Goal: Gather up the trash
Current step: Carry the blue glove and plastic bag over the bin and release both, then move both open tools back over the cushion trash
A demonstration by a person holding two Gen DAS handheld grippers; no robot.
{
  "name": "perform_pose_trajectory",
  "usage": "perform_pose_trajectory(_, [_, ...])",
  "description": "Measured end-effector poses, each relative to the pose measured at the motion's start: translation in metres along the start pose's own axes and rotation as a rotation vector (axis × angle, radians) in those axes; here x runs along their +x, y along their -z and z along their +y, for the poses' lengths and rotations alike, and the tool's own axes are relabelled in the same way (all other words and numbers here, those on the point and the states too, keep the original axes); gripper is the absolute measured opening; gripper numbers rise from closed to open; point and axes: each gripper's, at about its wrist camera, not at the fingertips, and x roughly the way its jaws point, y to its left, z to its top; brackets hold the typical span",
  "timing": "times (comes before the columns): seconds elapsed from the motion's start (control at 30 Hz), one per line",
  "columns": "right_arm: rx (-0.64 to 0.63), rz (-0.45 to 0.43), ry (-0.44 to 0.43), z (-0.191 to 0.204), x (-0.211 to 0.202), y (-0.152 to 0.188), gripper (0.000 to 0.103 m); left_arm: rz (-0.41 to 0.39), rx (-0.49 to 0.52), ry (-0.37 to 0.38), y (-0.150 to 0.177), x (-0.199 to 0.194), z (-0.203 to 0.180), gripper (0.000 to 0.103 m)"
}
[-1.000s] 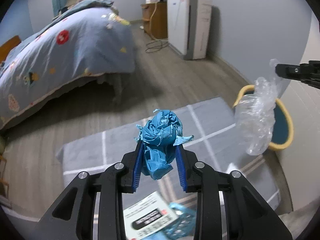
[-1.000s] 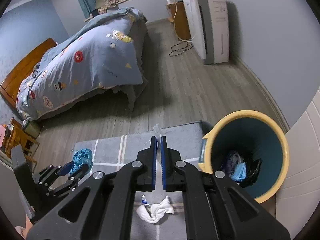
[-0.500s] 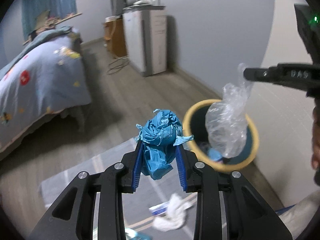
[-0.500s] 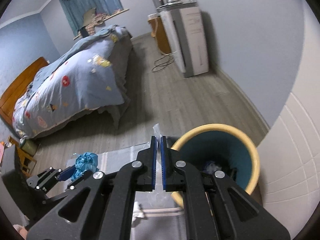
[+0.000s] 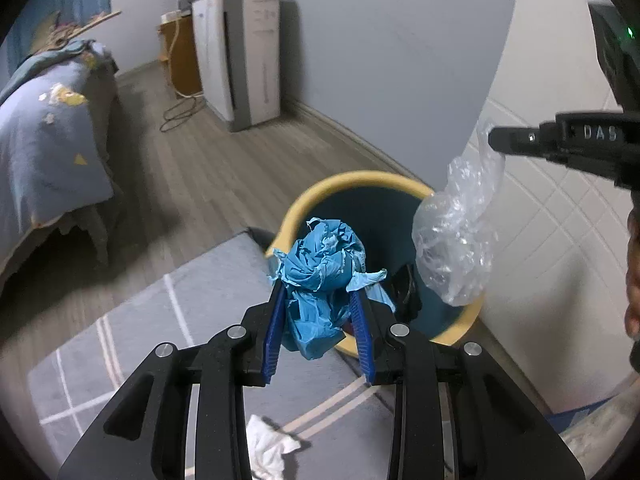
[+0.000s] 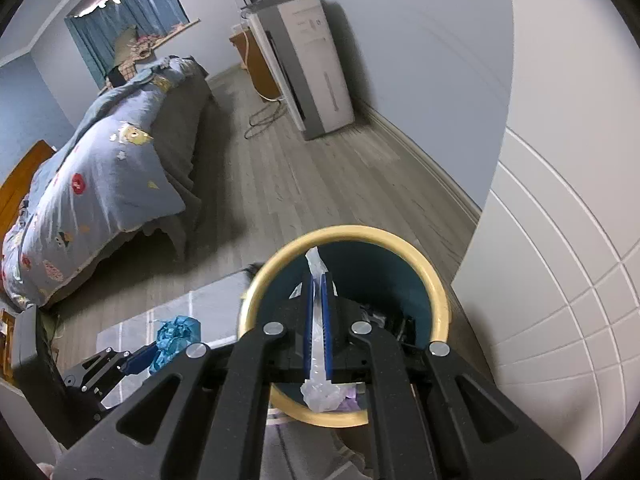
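My left gripper (image 5: 318, 300) is shut on a crumpled blue wad (image 5: 320, 268), held just short of the near rim of a round bin (image 5: 352, 178) with a yellow rim and teal inside. My right gripper (image 6: 316, 284) is shut on a clear plastic bag (image 6: 316, 344) and hangs it over the bin's (image 6: 440, 308) opening. In the left wrist view the bag (image 5: 456, 236) dangles from the right gripper (image 5: 496, 140) above the bin's right side. In the right wrist view the left gripper (image 6: 152, 354) with the wad (image 6: 176, 334) is lower left. Trash lies inside the bin.
A white crumpled tissue (image 5: 268, 444) lies on the grey rug (image 5: 132, 340) below my left gripper. A bed (image 6: 100, 184) with a blue quilt stands to the left. A white appliance (image 6: 308, 52) stands against the far wall. A white tiled wall (image 6: 560, 280) is right of the bin.
Both grippers have moved right, toward the bin. The bag now hangs over the bin's opening, and the blue wad has reached its near rim.
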Motion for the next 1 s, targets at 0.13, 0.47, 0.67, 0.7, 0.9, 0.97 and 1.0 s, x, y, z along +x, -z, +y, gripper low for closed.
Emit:
perform_pose_trajectory(0.13, [0.001, 0.031, 0.024, -0.009, 0.014, 0.006, 0.004, 0.024, 0.009, 0.014, 0.002, 0.019, -0.005, 0.032])
perform_pose_trajectory(0.47, [0.029, 0.164, 0.125, -0.029, 0.052, 0.024, 0.004, 0.124, 0.048, 0.049, 0.017, 0.066, -0.024, 0.033])
perform_pose_trajectory(0.67, [0.056, 0.157, 0.116, -0.032, 0.053, 0.024, 0.004, 0.139, 0.075, 0.05, 0.023, 0.076, -0.026, 0.036])
perform_pose_trajectory(0.7, [0.056, 0.156, 0.117, -0.031, 0.053, 0.024, 0.004, 0.138, 0.075, 0.049, 0.022, 0.077, -0.027, 0.037])
perform_pose_trajectory(0.9, [0.062, 0.163, 0.122, -0.033, 0.054, 0.024, 0.006, 0.123, 0.089, 0.036, 0.022, 0.081, -0.029, 0.054])
perform_pose_trajectory(0.97, [0.071, 0.165, 0.119, -0.033, 0.054, 0.023, 0.012, 0.119, 0.085, 0.034, 0.02, 0.08, -0.026, 0.059])
perform_pose_trajectory(1.0, [0.08, 0.163, 0.115, -0.033, 0.054, 0.022, 0.024, 0.11, 0.075, 0.038, 0.02, 0.078, -0.025, 0.064])
